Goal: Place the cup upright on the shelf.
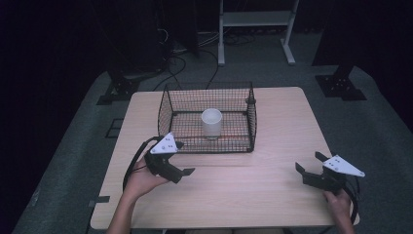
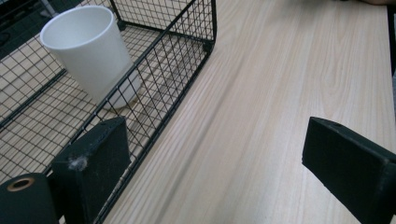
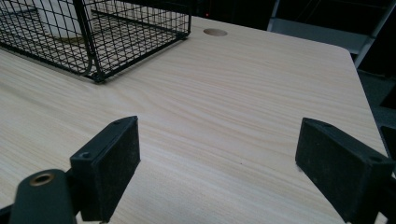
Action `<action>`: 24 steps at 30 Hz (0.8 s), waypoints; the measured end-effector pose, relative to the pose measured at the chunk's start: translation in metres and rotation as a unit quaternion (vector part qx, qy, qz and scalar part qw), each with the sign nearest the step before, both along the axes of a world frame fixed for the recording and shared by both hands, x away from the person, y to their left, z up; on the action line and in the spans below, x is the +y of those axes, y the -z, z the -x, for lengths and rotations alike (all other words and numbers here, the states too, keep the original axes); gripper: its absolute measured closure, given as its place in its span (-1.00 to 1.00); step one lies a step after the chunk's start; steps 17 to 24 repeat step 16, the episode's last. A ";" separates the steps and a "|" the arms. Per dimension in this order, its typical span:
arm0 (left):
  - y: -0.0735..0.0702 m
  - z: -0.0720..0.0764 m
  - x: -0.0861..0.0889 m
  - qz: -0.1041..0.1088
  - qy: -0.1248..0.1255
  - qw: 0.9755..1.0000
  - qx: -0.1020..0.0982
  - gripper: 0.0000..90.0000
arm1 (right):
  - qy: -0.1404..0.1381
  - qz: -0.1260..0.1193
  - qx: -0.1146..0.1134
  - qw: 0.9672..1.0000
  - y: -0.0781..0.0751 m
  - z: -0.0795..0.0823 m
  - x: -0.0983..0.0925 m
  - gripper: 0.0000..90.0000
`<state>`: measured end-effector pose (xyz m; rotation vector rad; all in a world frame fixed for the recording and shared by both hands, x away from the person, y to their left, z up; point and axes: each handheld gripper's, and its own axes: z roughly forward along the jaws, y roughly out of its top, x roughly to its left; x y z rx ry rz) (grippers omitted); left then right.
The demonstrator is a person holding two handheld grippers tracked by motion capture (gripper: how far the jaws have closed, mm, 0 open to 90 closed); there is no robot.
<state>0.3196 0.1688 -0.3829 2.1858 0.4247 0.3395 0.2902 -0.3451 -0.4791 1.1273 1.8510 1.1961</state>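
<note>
A white cup [image 1: 212, 122] stands upright inside a black wire basket [image 1: 165, 112] at the middle of the wooden table [image 1: 272, 146]. My left gripper [image 1: 184, 158] hovers just in front of the basket's near left corner, jaws wide apart with nothing between them. In the left gripper view the cup [image 2: 91, 51] shows through the mesh of the basket [image 2: 187, 51], and my left gripper [image 2: 215, 172] frames bare wood. My right gripper [image 1: 308, 163] rests open near the table's front right. In the right gripper view my right gripper [image 3: 217, 168] stands apart over bare tabletop, the basket [image 3: 93, 42] far off.
A round cable hole [image 3: 215, 32] is in the table near its far edge. A white metal frame [image 1: 255, 29] and cables [image 1: 195, 58] lie on the floor behind the table. Black stand feet [image 1: 341, 85] flank the table's far corners.
</note>
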 end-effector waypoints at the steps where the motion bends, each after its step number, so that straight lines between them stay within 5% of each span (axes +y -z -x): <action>1: 0.001 0.001 0.001 0.000 0.000 1.000 0.001 -0.85 | 0.000 0.000 0.000 1.000 0.000 0.000 0.000 -0.71; 16: 0.011 0.024 0.012 0.003 -0.015 1.000 0.001 -0.85 | 0.000 0.002 0.000 1.000 0.000 0.000 0.000 -0.71; 24: 0.011 0.024 0.012 0.003 -0.015 1.000 0.001 -0.85 | 0.000 0.002 0.000 1.000 0.000 0.000 0.000 -0.71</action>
